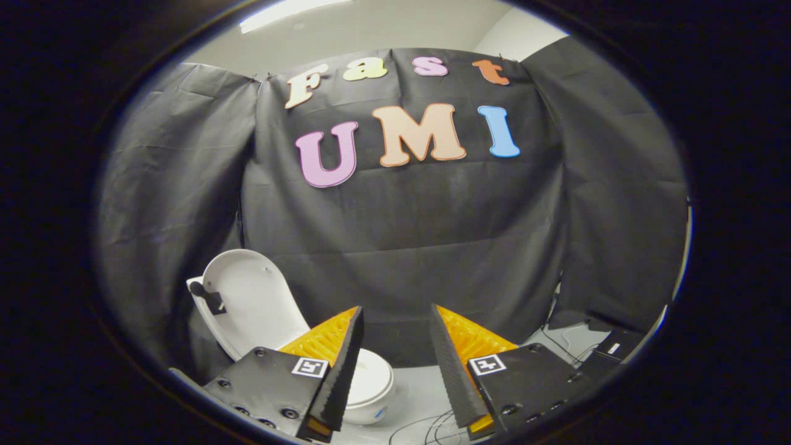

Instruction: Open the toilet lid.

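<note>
White plastic toilet lid (250, 296) stands raised, apparently leaning back, above the bowl (371, 386), left of and beyond the gripper (395, 371). Gripper fingers spread wide, holding nothing. Lid's long axis runs upright; task looks done.

A ceiling light strip (290, 11) at eleven o'clock gives soft, even, rather dim light. The raised toilet lid (256, 303) shows bright without glare. Fisheye bending curves the cloth wall (401, 235) (strongest outward); the tongs (395, 358), open, look sharp.
</note>
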Tool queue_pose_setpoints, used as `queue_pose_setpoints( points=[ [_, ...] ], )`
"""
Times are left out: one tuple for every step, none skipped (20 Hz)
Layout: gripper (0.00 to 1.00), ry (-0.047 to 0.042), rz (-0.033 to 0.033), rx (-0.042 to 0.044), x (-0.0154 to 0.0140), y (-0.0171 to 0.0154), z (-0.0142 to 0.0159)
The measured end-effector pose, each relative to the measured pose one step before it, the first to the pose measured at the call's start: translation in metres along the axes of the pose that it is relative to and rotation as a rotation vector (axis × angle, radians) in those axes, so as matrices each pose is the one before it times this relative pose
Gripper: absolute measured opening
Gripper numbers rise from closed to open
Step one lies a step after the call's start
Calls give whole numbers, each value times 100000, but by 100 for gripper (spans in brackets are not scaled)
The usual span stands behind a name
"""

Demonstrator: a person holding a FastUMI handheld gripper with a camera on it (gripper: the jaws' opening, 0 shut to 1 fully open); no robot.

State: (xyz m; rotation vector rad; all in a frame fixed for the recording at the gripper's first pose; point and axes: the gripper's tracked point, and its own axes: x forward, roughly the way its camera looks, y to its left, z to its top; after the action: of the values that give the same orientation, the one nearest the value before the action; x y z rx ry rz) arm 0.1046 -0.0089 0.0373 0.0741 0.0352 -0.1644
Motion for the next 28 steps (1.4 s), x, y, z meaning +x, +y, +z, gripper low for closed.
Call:
queue_pose_setpoints(
  points=[
    [68,815,1404,1291,85,-379,-524],
    [68,1092,1474,1281,139,-218,-489],
    [68,1939,464,557,113,-435,-810],
    [68,1879,166,65,12,-448,-622],
    [68,898,551,-159,-191,-318,-408],
    [68,575,668,-463,-112,-246,-285],
    [68,-69,229,-499,-141,-385,-203],
    [68,-690,564,-238,-73,-317,-91],
    [68,14,195,133,-167,-344,-216],
    [68,550,231,150,-115,-333,-295],
    [68,641,48,218,-111,-328,-425],
    [68,333,266,170,-152,-218,-343],
    [68,363,-154,110,-136,-270,-251],
    [68,1185,-487,-493,-218,-224,-297],
    [68,-188,-565,214,135,-156,31],
    [68,33,-492,-777,-242,12,-27],
    [68,-195,390,-1304,-633,194,-146],
    [68,850,1375,-433,-272,408,-213],
    [68,997,1427,-445,-83,282,-306],
    [68,-39,2019,946,-23,423,46],
    [68,781,1107,129,-377,283,-252],
    [68,1216,1418,-166,-223,261,-273],
    [69,1214,1479,-375,-265,377,-442],
    [69,1443,1639,94,-441,428,-480],
    [69,-1335,1084,-1460,-401,200,399],
    [68,-335,-361,-320,-373,-50,181],
    [68,-1657,-376,-440,-383,-232,329],
    [68,-1682,790,102,-597,227,346]
  ],
)
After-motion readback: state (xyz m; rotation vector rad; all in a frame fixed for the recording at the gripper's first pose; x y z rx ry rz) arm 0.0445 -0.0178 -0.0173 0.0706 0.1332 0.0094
